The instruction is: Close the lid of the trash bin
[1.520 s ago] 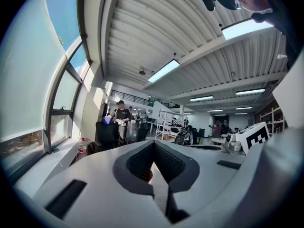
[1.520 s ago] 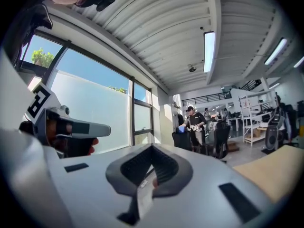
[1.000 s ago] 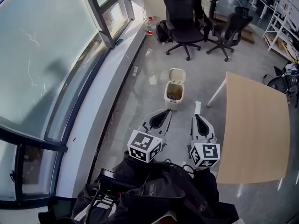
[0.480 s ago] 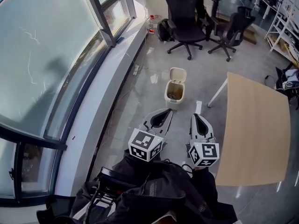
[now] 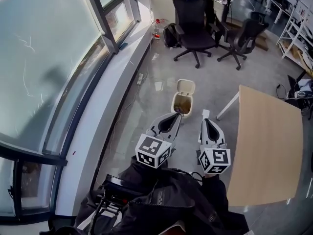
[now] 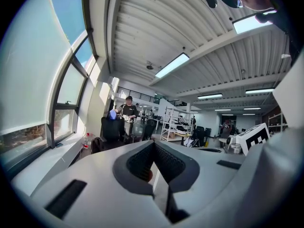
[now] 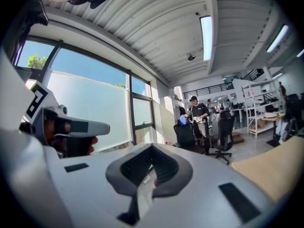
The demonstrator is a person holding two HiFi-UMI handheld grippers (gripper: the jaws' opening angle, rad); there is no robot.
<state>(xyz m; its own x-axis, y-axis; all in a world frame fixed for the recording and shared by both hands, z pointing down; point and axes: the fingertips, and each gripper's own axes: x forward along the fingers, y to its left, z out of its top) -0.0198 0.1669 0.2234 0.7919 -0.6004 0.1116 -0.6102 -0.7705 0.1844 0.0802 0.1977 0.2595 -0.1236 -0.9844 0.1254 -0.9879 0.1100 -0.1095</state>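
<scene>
Grey floor [image 5: 146, 89] carries the trash bin [image 5: 182, 104], lid [image 5: 186, 86] upright. We hold the left gripper [image 5: 177, 115] and right gripper [image 5: 206, 114] side by side, near the bin, both clenched, empty.

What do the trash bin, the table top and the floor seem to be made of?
The trash bin looks like cream plastic, smooth and matt, with thin moulded walls. The table top seems pale wood laminate, evenly coloured and flat; solid wood cannot be excluded. The floor looks like polished grey concrete or tile, since it reflects light.
</scene>
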